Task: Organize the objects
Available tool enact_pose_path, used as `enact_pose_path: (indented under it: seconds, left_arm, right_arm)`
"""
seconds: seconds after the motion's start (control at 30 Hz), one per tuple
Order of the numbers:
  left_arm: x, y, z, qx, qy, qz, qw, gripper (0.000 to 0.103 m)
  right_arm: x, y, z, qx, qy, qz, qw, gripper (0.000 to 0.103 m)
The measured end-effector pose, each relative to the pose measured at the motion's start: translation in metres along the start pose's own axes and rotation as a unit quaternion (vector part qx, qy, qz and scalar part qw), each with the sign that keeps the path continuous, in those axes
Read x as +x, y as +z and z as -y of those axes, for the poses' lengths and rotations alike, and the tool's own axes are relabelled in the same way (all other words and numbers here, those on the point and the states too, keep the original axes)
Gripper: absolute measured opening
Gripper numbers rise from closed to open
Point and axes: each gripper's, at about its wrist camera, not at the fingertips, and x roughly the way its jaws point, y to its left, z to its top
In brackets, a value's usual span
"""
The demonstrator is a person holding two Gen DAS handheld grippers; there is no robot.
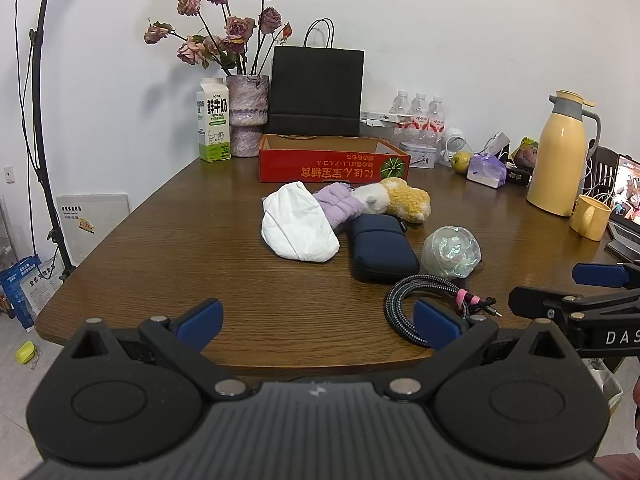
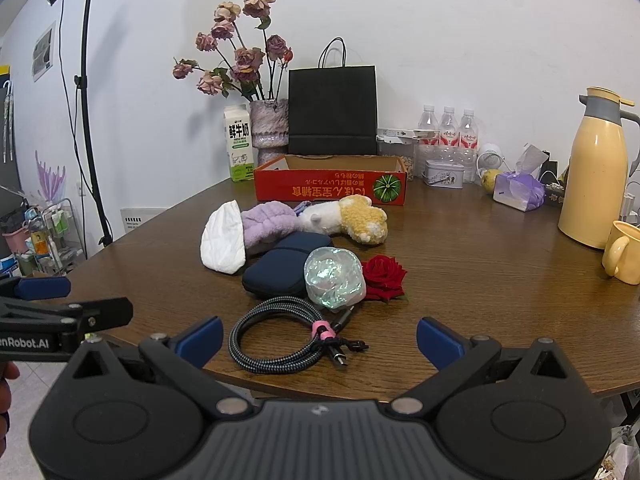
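A cluster lies mid-table: a white cloth (image 1: 298, 226) (image 2: 222, 242), a purple fuzzy item (image 1: 340, 205) (image 2: 267, 224), a white-and-yellow plush toy (image 1: 404, 199) (image 2: 352, 218), a navy pouch (image 1: 382, 250) (image 2: 282, 266), an iridescent plastic ball (image 1: 451, 252) (image 2: 334, 276), a coiled braided cable (image 1: 420, 304) (image 2: 280, 340), and a red rose (image 2: 383, 276). An open red cardboard box (image 1: 332, 162) (image 2: 330, 184) stands behind them. My left gripper (image 1: 318, 322) is open and empty at the near edge. My right gripper (image 2: 320, 338) is open and empty, above the cable.
At the back stand a milk carton (image 1: 214, 124), a vase of dried roses (image 1: 247, 116), a black paper bag (image 1: 316, 90) and water bottles (image 1: 418, 114). A yellow thermos (image 1: 560, 156) and yellow mug (image 1: 590, 216) stand at the right. A lamp stand (image 2: 86, 120) is left.
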Motion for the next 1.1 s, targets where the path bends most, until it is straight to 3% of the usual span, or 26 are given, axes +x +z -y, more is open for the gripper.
enact_pose_path:
  seconds: [1.1]
  left_arm:
    - [-0.0005, -0.0010, -0.0033, -0.006, -0.003, -0.001, 1.0000, 0.103]
  right_arm:
    - [-0.0005, 0.0007, -0.0011, -0.001, -0.001, -0.001, 1.000, 0.103]
